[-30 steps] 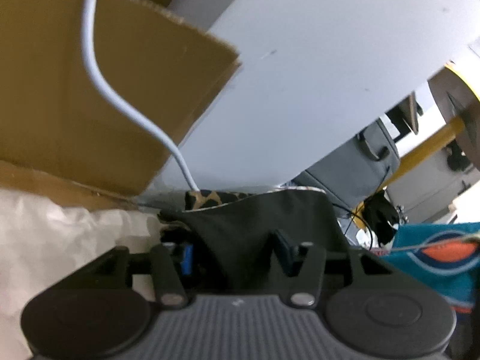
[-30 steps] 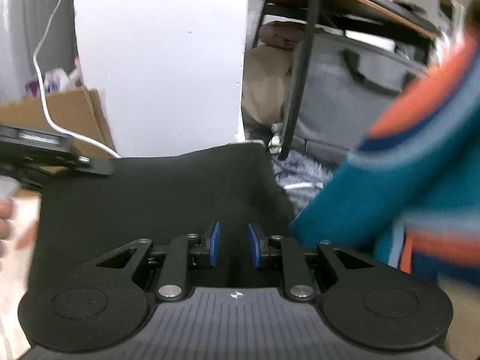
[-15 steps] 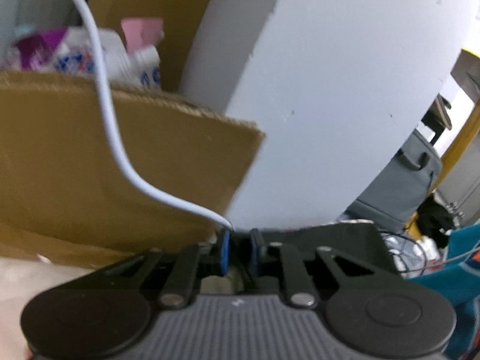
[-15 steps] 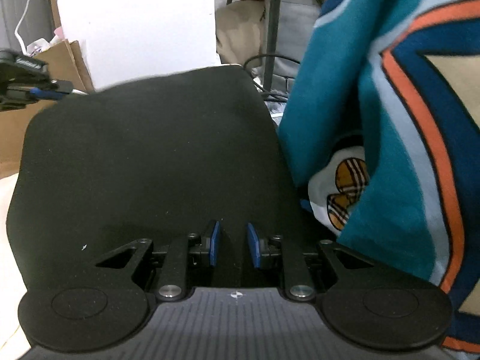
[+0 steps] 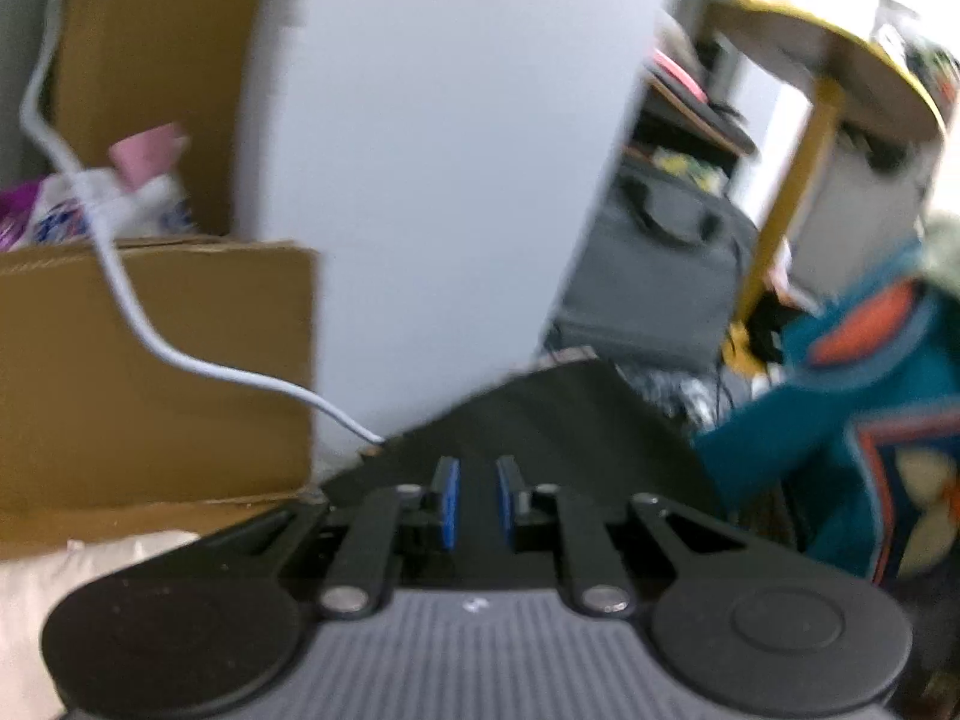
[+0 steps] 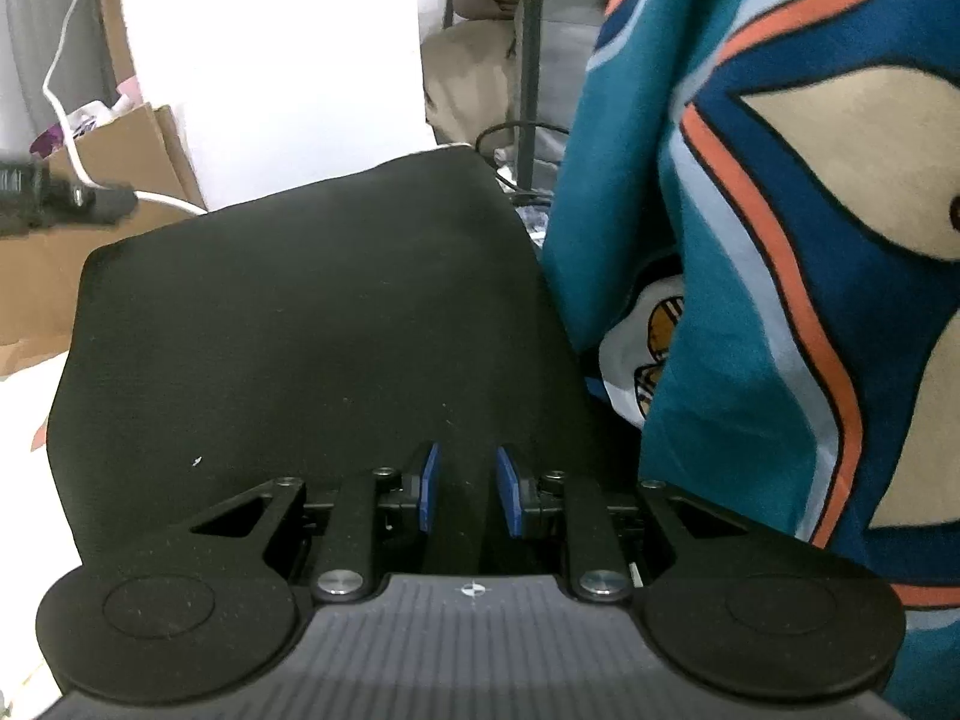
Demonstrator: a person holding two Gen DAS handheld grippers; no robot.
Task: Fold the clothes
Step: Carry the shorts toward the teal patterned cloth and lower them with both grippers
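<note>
A black garment (image 6: 312,324) is stretched flat in front of my right gripper (image 6: 468,489), whose blue pads are shut on a fold of its near edge. In the left wrist view the same black garment (image 5: 558,420) rises as a dark sheet, and my left gripper (image 5: 477,498) is shut on its edge. In the right wrist view the left gripper (image 6: 60,204) shows at the garment's far left corner. A teal garment (image 6: 780,240) with orange, blue and cream patterns hangs close on the right, and the teal garment (image 5: 870,420) also sits right of the black one.
A brown cardboard box (image 5: 150,372) with packets in it stands to the left, a white cable (image 5: 120,294) draped across it. A white pillar (image 5: 450,150) rises behind. A grey bag (image 5: 660,276) and a yellow-legged table (image 5: 828,60) lie beyond. Pale bedding (image 5: 36,588) sits at lower left.
Both grippers have lifted and swung with the black garment, which now spreads wider and flatter. The teal garment fills more of the right wrist view. The left view has turned rightward.
</note>
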